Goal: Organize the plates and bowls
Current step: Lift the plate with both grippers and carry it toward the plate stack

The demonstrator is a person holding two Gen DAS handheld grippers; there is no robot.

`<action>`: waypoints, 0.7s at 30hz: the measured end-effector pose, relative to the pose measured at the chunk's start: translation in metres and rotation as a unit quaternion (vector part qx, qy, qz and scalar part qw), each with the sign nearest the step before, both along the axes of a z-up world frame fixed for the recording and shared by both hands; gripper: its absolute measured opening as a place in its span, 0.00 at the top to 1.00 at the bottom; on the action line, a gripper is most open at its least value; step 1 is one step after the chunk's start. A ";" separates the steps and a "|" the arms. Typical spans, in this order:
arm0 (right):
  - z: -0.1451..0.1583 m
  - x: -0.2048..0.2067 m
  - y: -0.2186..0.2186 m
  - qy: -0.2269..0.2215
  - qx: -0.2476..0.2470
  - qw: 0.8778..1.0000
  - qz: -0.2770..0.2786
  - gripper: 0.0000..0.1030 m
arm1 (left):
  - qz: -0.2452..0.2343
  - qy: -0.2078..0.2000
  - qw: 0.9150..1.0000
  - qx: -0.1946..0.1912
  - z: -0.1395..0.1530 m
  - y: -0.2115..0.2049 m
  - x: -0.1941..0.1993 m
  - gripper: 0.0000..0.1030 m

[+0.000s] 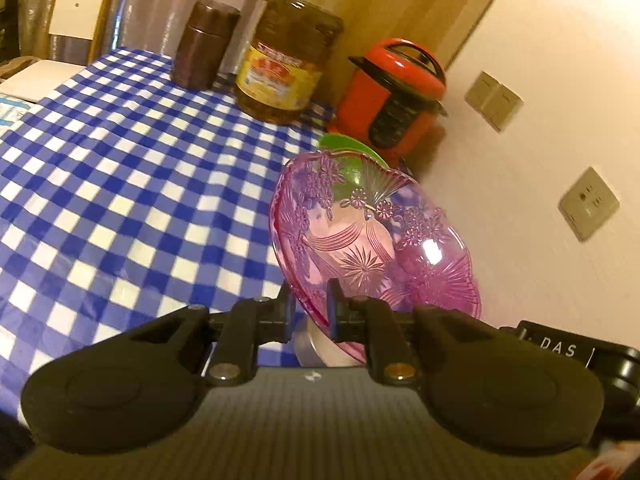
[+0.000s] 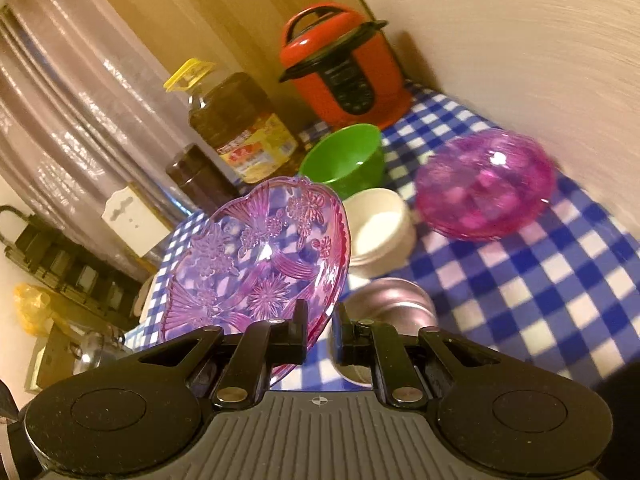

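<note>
Two wrist views over a desk (image 1: 120,184) covered in a blue-and-white checked cloth.

Left wrist view, left to right: one dark brown canister (image 1: 206,46), one large oil bottle (image 1: 290,60) with a yellow cap, and one red pressure cooker (image 1: 394,94) in the corner by the wall. In front, the left gripper (image 1: 311,312) is clenched on the rim of one pink patterned glass plate (image 1: 372,240), held tilted up off the desk; a green bowl (image 1: 352,156) shows behind it.

Right wrist view, left to right: the right gripper (image 2: 320,334) grasps a second pink patterned plate (image 2: 256,256) by its rim, lifted and tilted. Beside it sit three bowls on the desk — one green, one white (image 2: 382,232), and one metal bowl (image 2: 388,312) turned upside down, nearest the gripper. Further right the first pink plate (image 2: 486,188) appears, blurred.
</note>
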State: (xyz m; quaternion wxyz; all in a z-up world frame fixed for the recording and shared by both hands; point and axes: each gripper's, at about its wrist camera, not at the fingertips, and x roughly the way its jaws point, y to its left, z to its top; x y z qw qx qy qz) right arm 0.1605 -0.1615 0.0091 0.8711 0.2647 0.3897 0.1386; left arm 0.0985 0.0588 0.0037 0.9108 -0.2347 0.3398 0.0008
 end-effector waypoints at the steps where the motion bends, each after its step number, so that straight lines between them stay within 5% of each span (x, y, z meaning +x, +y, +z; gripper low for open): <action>1: 0.000 -0.004 -0.004 0.000 0.000 1.000 -0.002 0.89 | -0.005 0.001 1.000 -0.001 -0.001 -0.005 -0.003 0.86; 21: 0.002 -0.035 -0.067 0.005 0.005 0.999 -0.051 0.88 | -0.063 0.007 0.998 0.013 0.001 -0.062 -0.003 0.86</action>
